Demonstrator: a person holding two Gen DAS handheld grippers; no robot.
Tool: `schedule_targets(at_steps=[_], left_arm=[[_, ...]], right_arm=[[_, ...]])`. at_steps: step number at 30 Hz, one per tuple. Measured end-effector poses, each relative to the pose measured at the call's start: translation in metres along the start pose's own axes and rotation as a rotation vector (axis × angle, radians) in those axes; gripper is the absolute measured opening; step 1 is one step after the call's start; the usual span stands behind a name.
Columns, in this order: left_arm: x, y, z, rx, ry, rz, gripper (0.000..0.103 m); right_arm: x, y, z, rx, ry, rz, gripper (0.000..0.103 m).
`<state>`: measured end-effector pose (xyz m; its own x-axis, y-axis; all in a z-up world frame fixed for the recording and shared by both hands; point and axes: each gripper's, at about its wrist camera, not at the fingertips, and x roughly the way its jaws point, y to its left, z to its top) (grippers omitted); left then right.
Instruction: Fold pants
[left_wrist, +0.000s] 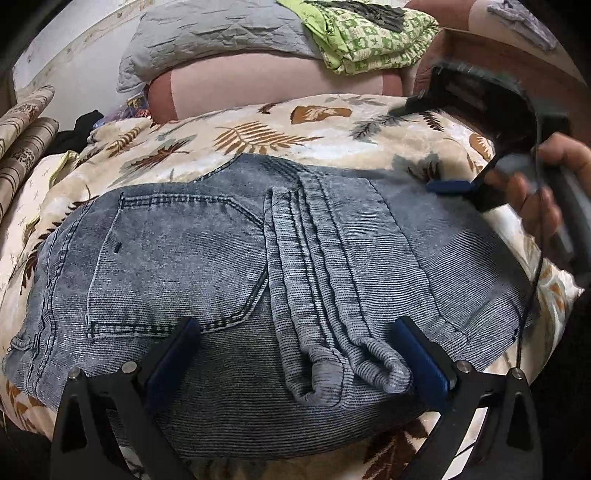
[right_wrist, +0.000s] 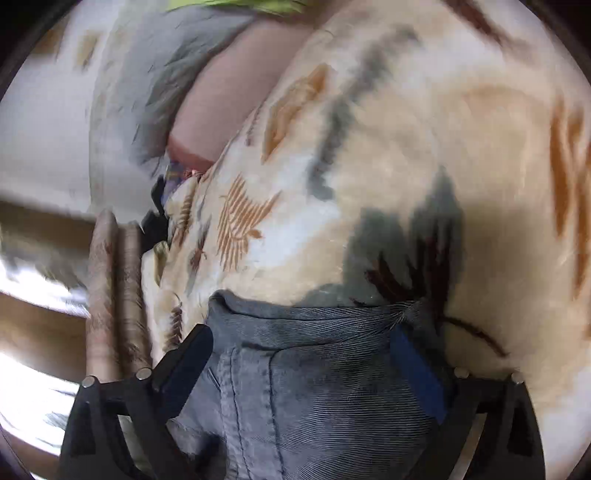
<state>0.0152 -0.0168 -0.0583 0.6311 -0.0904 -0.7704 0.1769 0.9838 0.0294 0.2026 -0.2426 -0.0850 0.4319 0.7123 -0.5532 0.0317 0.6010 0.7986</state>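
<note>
Now hovering spread-open just over folded grey-blue denim pants (left_wrist: 236, 258), left claw (left_wrist: 295, 354) nearer; right claw (right_wrist: 306, 369) also unclenched.

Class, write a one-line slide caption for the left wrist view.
Open left gripper poised over folded grey jeans on a leaf-print blanket, right gripper at the far edge.

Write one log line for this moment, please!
folded grey-blue denim pants on leaf-print blanket | left gripper open | right gripper open
</note>
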Motion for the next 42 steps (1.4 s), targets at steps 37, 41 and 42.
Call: schedule_targets(at_steps=[37,41,42], left_arm=[[-0.049,0.005,0.009,-0.161,0.07,0.105,0.103],[-0.047,-0.001,0.011,-0.123,0.063,0.112,0.103],[-0.046,-0.003,0.013,-0.113,0.062,0.108,0.103]], right_arm=[[-0.104,-0.025,-0.125,-0.076,0.003,0.13,0.097],[-0.115,-0.034,-0.115,-0.037,-0.058,0.081,0.097],[-0.115,-0.032,-0.111,-0.041,-0.053,0.072,0.097]])
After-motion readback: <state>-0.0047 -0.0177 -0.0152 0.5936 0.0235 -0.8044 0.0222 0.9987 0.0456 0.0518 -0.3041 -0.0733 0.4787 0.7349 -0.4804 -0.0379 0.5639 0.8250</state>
